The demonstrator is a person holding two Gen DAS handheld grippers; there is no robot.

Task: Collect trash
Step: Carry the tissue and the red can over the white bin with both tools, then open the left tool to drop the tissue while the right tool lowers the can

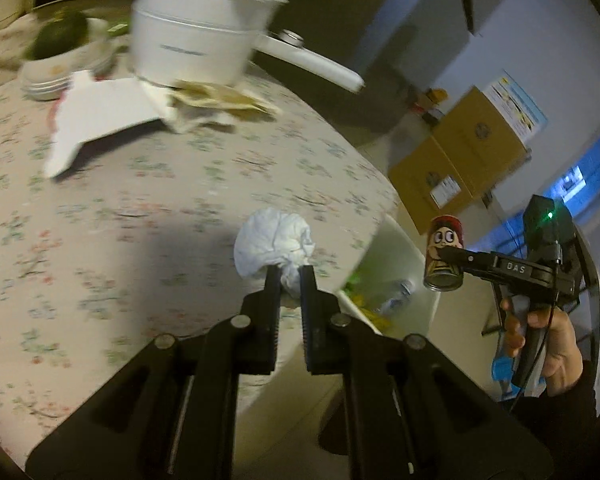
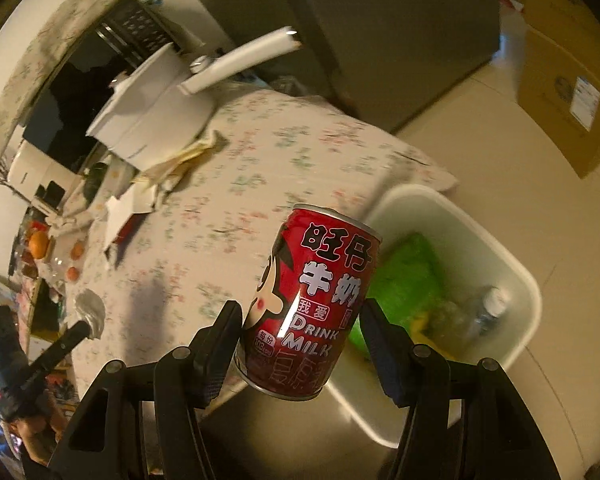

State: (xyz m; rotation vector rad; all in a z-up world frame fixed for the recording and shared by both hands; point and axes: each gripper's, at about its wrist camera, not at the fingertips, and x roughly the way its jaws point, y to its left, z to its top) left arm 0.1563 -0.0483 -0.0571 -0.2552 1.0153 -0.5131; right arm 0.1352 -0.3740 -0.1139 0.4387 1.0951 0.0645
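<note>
A crumpled white tissue (image 1: 274,248) hangs over the floral tablecloth (image 1: 140,208), and my left gripper (image 1: 290,272) is shut on its lower end. The right wrist view shows that tissue (image 2: 90,308) small at the lower left. My right gripper (image 2: 300,308) is shut on a red milk drink can (image 2: 316,288), held tilted beyond the table edge. The left wrist view shows the can (image 1: 444,256) in the right gripper (image 1: 450,256), with a hand on the handle. A white bin (image 2: 420,194) stands on the floor beside the table, holding a green bag (image 2: 408,276) and a plastic bottle (image 2: 488,308).
A white pot (image 1: 196,40) with a long handle sits at the table's far side on crumpled paper, next to a white cardboard sheet (image 1: 100,116) and stacked bowls (image 1: 60,64). Brown cardboard boxes (image 1: 460,152) stand on the floor beyond the bin. Oranges (image 2: 38,244) lie at the far left.
</note>
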